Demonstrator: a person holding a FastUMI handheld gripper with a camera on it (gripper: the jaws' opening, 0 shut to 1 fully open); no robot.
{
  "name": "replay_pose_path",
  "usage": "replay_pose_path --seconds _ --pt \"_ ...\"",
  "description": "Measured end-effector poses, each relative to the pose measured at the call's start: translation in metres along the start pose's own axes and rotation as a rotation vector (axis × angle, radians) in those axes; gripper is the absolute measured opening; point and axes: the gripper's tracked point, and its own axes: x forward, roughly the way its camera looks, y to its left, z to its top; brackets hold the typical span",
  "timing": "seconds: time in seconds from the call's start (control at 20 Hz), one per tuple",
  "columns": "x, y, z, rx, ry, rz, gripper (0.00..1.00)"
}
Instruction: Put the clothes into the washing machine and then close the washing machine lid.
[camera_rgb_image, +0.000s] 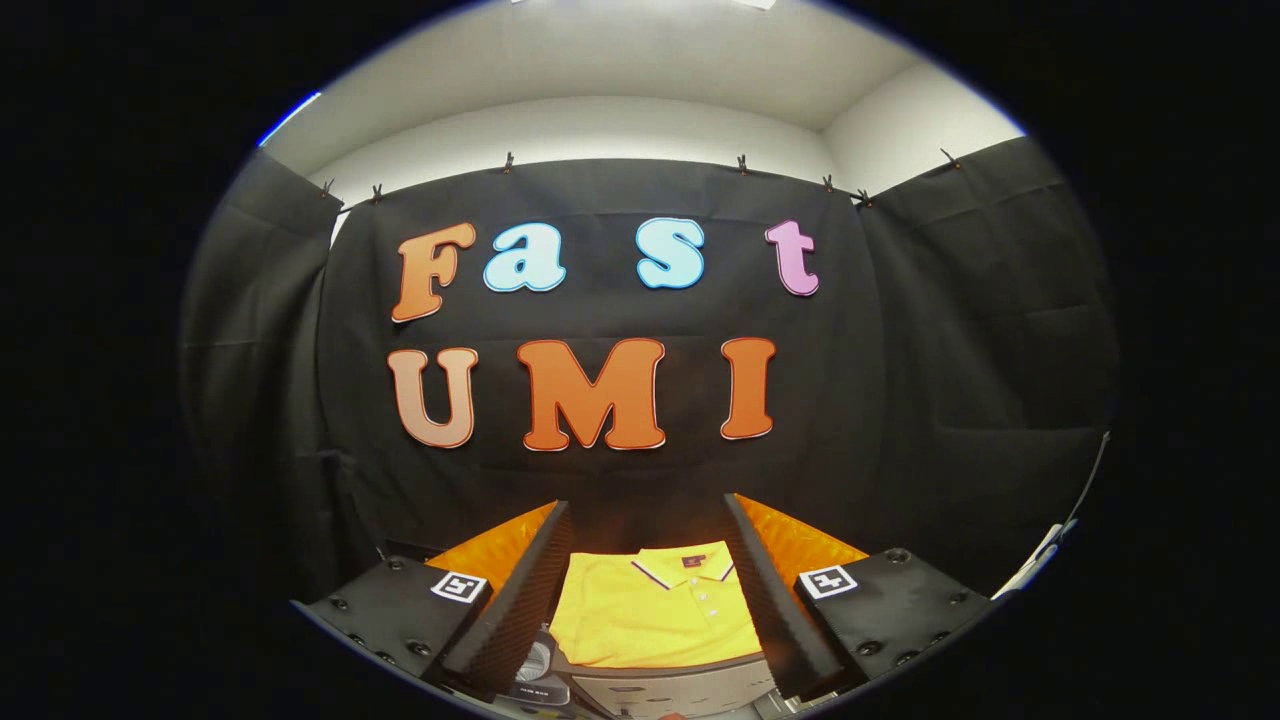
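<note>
A folded yellow polo shirt (655, 610) with a striped collar lies flat on top of a pale grey box-like unit (665, 685), just ahead of and between my fingers. My gripper (650, 590) is open, its two ridged fingers (510, 600) spread wide to either side of the shirt, and I cannot tell whether they touch it. The near edge of the shirt hangs at the unit's front rim. Whether the grey unit is the washing machine I cannot tell.
A round silvery part (535, 662) shows low down beside the left finger, next to the grey unit. The black cloth booth wall (900, 400) stands close behind the shirt. A white object (1040, 560) sits at the far right.
</note>
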Motion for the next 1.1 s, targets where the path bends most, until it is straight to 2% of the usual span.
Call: replay_pose_path --seconds 0.6,1.1 --pt "0.012 -0.003 -0.005 -0.009 0.023 -0.002 0.98" --pt "0.05 -0.019 -0.032 -0.01 0.102 -0.021 0.98"
